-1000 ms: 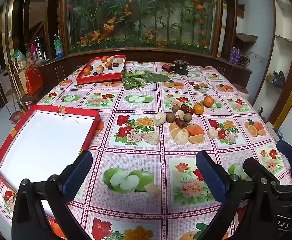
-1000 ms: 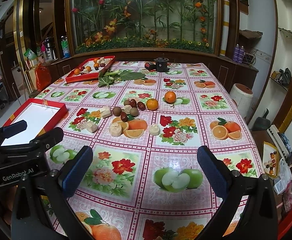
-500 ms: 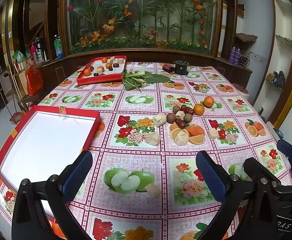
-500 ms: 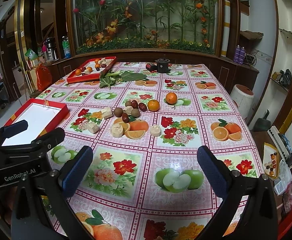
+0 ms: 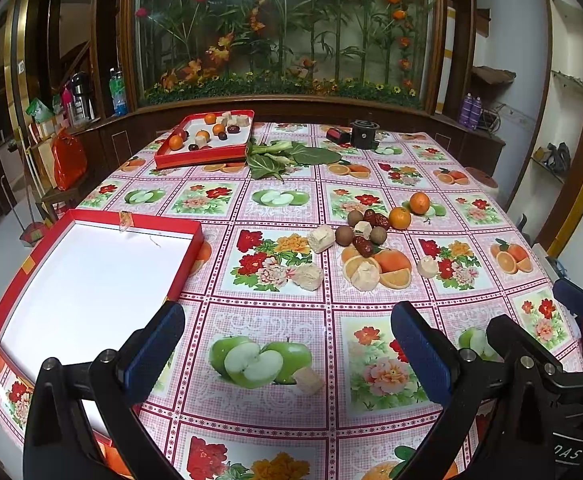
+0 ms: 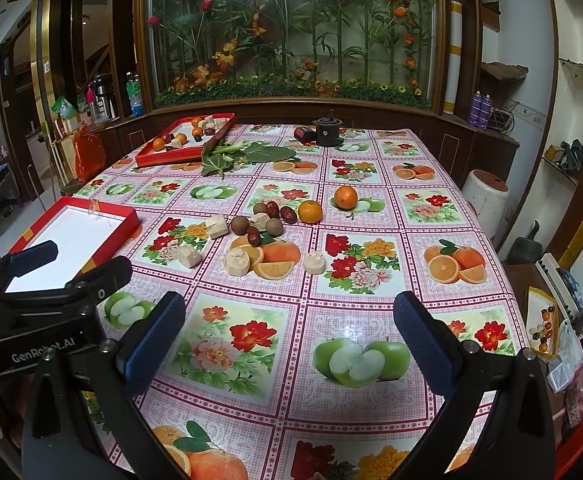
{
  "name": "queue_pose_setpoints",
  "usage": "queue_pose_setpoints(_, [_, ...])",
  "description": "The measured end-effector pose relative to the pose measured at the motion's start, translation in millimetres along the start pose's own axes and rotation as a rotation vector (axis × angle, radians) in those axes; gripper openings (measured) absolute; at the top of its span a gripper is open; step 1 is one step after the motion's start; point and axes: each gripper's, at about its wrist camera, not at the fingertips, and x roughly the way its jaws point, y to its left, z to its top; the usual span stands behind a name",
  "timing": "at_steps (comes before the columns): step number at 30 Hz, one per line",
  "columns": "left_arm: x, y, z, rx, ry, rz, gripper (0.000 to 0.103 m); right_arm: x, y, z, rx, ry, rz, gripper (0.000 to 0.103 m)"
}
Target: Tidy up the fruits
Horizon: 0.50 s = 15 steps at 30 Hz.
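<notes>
Two grippers held wide over the table, fruit pile dead ahead and untouched.

We see the left gripper (image 5: 287, 344) and the right gripper (image 6: 287, 340) both with fingers spread apart and nothing between them, hovering over the near part of the flowered tablecloth (image 6: 355, 304). Loose fruit lies in a cluster mid-table: two oranges (image 6: 310, 211), brown round fruits (image 6: 239, 225), red dates (image 6: 288, 215) and pale chunks (image 6: 236, 262). From the right gripper the cluster sits ahead and slightly left; from the left gripper, ahead and to the right. One pale cube (image 5: 309, 381) lies just before the left gripper, nearest of all. An empty red tray (image 5: 179, 272) waits beside the left gripper, so we judge the left hand better placed for the drop.
</notes>
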Motion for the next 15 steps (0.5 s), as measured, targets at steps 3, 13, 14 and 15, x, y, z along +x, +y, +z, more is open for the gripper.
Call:
queue_pose_setpoints(3, [-0.3, 1.4, 0.3, -0.003, 0.002, -0.001, 0.102, -0.2, -1.9, -0.1, 0.001, 0.001, 0.0, 0.103])
queue_pose_setpoints(13, [-0.3, 2.3, 0.4, -0.003, 0.004, -0.003, 0.102, -0.4, -1.8, -0.4, 0.001, 0.001, 0.001, 0.103])
queue_pose_setpoints(14, [-0.1, 2.4, 0.3, -0.003, 0.004, -0.003, 0.102, -0.2, -0.6, -0.4, 0.001, 0.001, 0.001, 0.103])
queue_pose_setpoints(15, [0.2, 2.6, 0.3, -0.003, 0.006, -0.003, 0.102, -0.2, 0.1, -0.4, 0.001, 0.002, 0.001, 0.103])
